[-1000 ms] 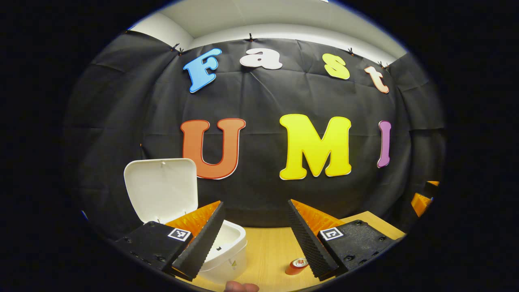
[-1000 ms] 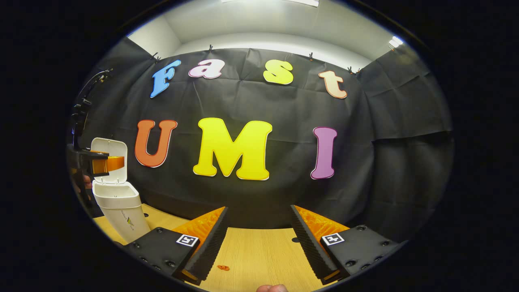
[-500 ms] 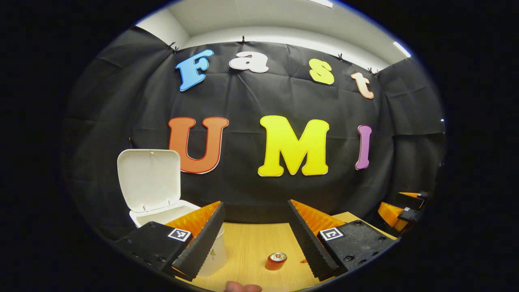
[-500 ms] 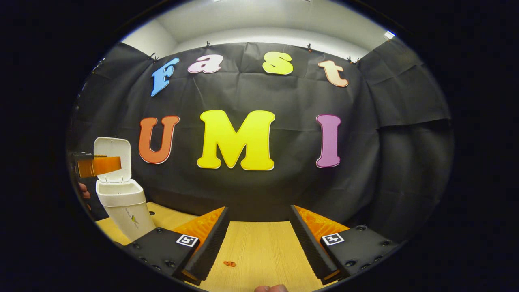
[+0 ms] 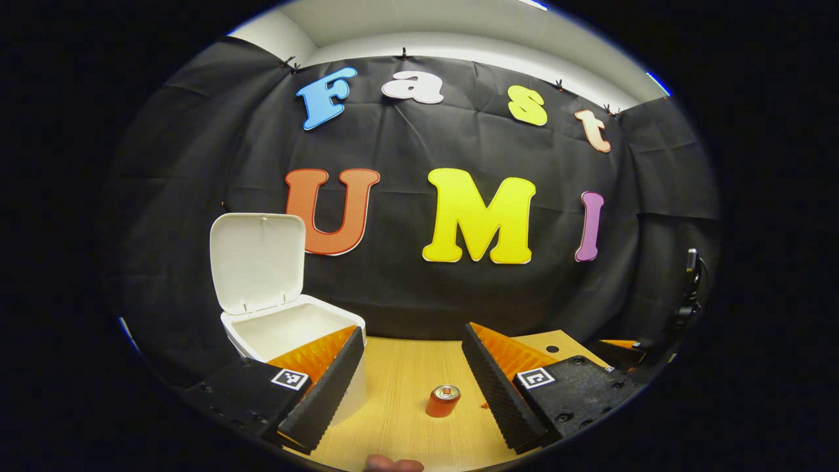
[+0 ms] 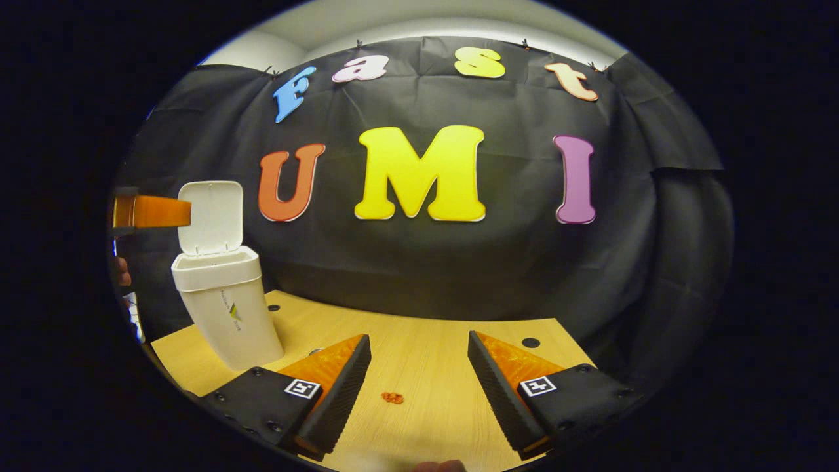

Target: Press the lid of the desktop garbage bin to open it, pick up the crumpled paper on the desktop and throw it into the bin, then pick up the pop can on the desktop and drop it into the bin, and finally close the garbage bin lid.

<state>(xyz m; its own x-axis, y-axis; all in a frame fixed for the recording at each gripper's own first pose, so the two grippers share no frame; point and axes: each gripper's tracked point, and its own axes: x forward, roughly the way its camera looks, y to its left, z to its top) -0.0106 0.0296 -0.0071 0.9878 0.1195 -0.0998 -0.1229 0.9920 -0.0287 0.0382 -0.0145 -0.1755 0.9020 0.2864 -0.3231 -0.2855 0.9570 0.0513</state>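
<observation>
Black cloth lines the booth behind a light wooden desktop (image 5: 406, 393) with round holes near its far edge.

Seen in the left gripper view, the left gripper (image 5: 409, 387) hangs above the desk with its jaws spread wide and nothing between them. Ahead of it and between its two fingers stands the pop can (image 5: 443, 401), a short orange-red cylinder with a silver top; its long axis is upright and the top faces up. Past the gripper's left finger sits the garbage bin (image 5: 288, 328), a white tapered tub whose mouth faces up. Its lid (image 5: 257, 262) is swung up and back on the rear hinge, standing nearly vertical with the inner face toward the gripper.

Seen in the right gripper view, the right gripper (image 6: 419, 387) is likewise wide open and empty above the desk. A small orange scrap (image 6: 392, 397) lies on the wood just ahead of its left finger. Farther off to its left stands the bin (image 6: 226, 314), tall axis upright, lid (image 6: 210, 216) raised. The left gripper (image 6: 151, 211) shows beside that lid, at the lid's height.
</observation>
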